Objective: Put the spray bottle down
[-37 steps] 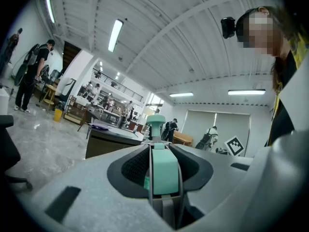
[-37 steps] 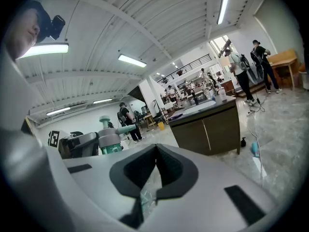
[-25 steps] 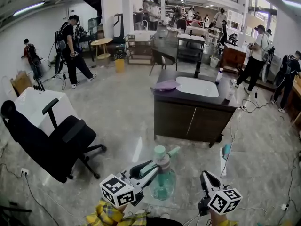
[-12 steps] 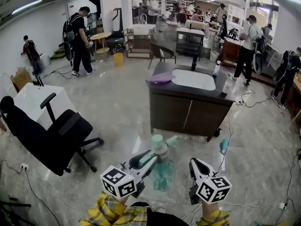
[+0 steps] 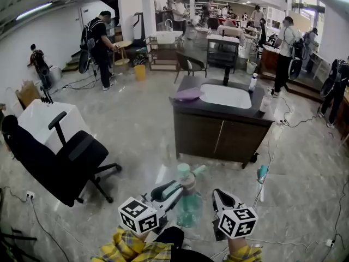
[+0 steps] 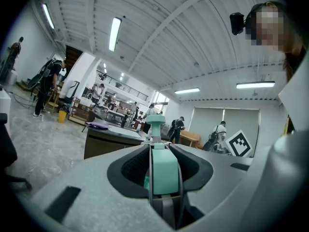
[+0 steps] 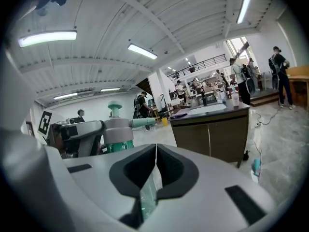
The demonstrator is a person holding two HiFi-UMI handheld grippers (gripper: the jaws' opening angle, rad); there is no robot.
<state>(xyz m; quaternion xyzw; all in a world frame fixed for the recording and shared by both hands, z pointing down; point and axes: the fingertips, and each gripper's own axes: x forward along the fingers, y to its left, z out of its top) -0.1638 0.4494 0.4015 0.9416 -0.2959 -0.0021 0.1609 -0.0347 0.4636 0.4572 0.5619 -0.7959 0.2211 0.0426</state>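
Dark desk (image 5: 218,138) stands on the grey marble floor (image 5: 136,130). On desk: white sink basin (image 5: 225,96), purple cloth (image 5: 188,94) at left corner, bottles (image 5: 265,102) at right edge. Floor also carries black office chair (image 5: 60,160).

Got spray bottle (image 5: 188,205) sitting between left gripper (image 5: 173,189) and right gripper (image 5: 218,195), sink cabinet (image 5: 218,136) ahead, office chair (image 5: 60,162) off left.

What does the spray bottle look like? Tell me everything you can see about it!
The spray bottle has a see-through green body that looks like plastic, a grey collar, and a mint-green head with a round cap on top. Its nozzle points towards the dark cabinet. It hangs upright in the air above the shiny floor, resting on nothing. The left tongs are clamped on its mint-green head. Nothing else touches it.
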